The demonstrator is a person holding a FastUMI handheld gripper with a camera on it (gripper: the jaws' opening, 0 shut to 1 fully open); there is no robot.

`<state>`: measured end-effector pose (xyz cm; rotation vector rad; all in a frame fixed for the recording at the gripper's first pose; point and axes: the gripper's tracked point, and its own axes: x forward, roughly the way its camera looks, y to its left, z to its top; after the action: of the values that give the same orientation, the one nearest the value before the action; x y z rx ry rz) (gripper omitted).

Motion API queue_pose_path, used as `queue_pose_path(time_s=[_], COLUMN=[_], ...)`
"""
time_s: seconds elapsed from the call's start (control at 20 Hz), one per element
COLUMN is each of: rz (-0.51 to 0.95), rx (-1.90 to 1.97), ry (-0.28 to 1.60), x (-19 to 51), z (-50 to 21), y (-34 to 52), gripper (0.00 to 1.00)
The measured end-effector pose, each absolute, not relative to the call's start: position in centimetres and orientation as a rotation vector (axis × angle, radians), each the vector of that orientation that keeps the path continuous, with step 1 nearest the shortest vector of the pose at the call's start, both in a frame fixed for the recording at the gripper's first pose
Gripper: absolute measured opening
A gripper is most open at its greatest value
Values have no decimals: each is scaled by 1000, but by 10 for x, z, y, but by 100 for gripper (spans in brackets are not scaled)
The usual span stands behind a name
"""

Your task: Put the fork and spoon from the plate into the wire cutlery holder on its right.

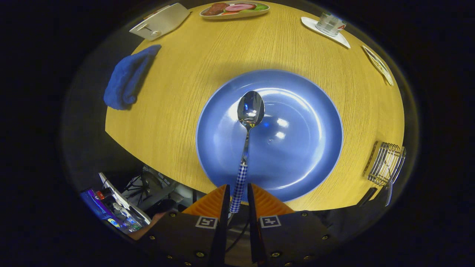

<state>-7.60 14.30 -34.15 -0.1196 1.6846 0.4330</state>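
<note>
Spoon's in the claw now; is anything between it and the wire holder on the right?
Nothing visible: the spoon sits between the claw fingers over the plate, and only bare table lies toward the holder.

Overhead light glares off my blue plate (297, 148) and spoon (251, 109); table (174, 122) edges bend and darken, fisheye-warped.

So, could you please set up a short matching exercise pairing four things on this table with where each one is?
Things:
1. spoon
2. blue cloth
3. wire cutlery holder
4. blue plate

Places:
A. over the table's edge, left of the plate
B. right of the plate
C. handle between the gripper's fingers
D. under the spoon

Pairs: 1-C, 2-A, 3-B, 4-D
</note>
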Motion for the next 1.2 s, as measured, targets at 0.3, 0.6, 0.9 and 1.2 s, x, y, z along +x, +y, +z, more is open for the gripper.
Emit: queue_pose_path(time_s=[0.3, 0.6, 0.9, 1.2], rz=[431, 455, 508, 512], rx=[-153, -197, -262, -305], ry=[1697, 1703, 1731, 1761], x=[-76, -76, -76, -69], z=[-358, -370, -348, -320], y=[142, 129, 100, 50], gripper=[27, 14, 3, 3])
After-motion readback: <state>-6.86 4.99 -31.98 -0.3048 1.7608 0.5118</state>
